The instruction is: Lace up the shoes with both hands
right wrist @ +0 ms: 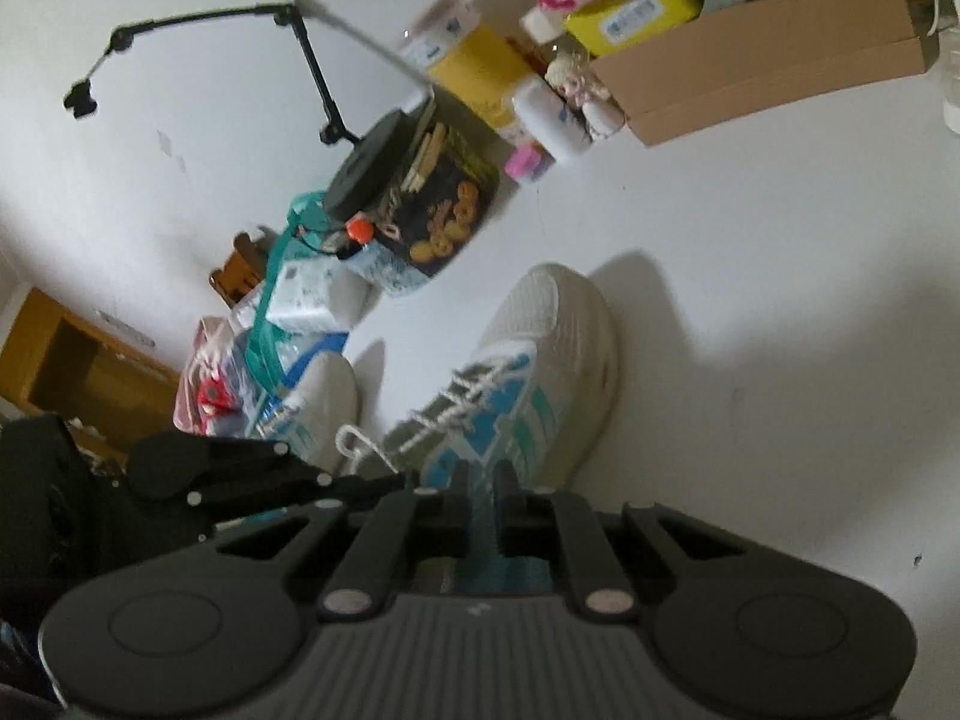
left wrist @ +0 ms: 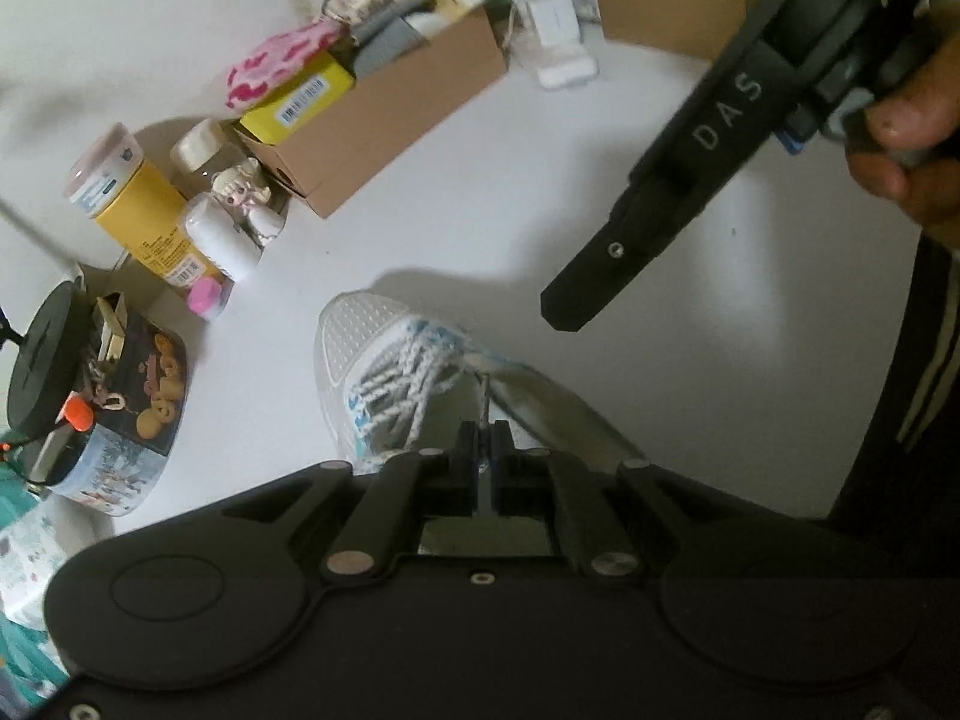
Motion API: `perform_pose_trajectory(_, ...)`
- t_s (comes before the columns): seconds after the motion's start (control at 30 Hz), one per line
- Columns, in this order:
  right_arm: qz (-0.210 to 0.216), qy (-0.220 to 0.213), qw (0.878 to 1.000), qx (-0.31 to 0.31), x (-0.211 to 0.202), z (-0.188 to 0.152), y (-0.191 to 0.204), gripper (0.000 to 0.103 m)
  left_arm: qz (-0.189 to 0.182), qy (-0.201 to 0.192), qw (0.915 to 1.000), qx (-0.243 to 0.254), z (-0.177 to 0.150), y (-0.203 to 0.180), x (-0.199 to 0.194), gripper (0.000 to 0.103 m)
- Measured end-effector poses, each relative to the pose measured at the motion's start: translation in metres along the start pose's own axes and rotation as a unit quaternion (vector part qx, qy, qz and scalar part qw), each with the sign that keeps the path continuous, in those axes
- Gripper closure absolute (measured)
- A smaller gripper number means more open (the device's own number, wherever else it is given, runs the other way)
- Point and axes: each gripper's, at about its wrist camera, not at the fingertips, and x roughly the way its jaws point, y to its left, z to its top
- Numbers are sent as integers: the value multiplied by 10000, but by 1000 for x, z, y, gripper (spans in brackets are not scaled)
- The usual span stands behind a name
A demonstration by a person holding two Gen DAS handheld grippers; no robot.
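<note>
Shoe: on the white worktop, toe pointing away, laces crossed over the tongue; a second shoe just beside it.
Left gripper: fingers clenched on a thin lace end rising from the upper eyelets.
Right gripper: fingers nearly closed with a narrow gap, nothing visibly pinched (hovering over the blue-striped side).
Loose lace loop: lying free near the collar.
Step in hand, judged: drawing the lace through.
Doing it well: pull straight along the eyelet line, keep tension even, steady the shoe with the right fingers, avoid dragging it toward the cookie tin.
</note>
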Motion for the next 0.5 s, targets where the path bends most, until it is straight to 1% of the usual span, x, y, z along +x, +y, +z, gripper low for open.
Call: perform_pose_trajectory(0.5,5,216,9997,-104,17,-1,4,94,-40,36,10000,83,2,-3,5,102)
